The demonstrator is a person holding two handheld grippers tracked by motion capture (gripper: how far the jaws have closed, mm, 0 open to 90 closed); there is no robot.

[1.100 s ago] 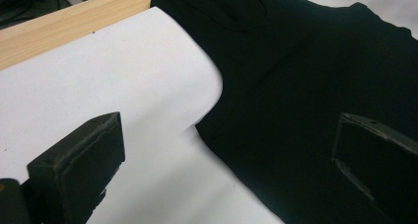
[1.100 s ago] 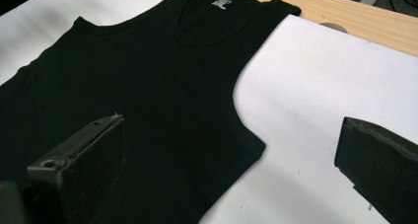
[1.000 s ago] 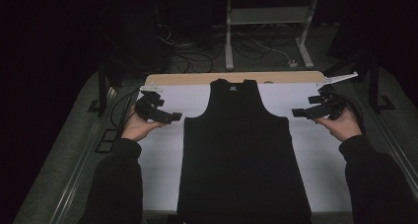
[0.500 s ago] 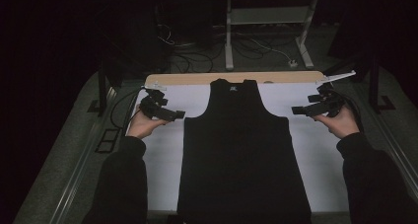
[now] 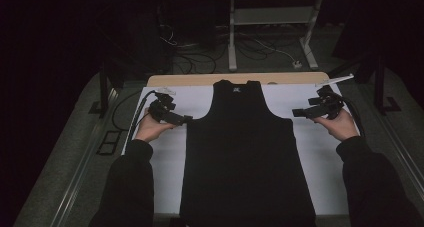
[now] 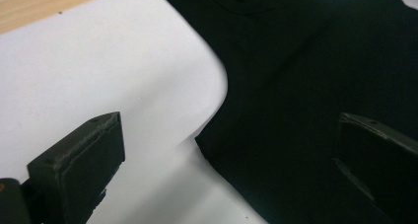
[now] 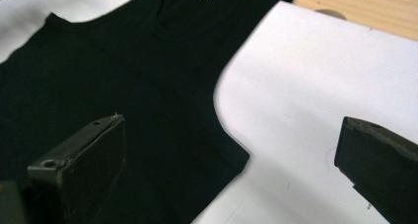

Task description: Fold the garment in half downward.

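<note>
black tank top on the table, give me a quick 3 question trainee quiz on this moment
1. True or false: the left gripper has its jaws shut on the black tank top.
2. Which way does the tank top's neckline point? A toward the person; B toward the far edge of the table; C toward the left gripper.
3. What does the tank top lie on?

Key
1. False. Both the left gripper and the right gripper are open, each beside an armhole corner.
2. B.
3. A white sheet that covers the wooden table.
</note>
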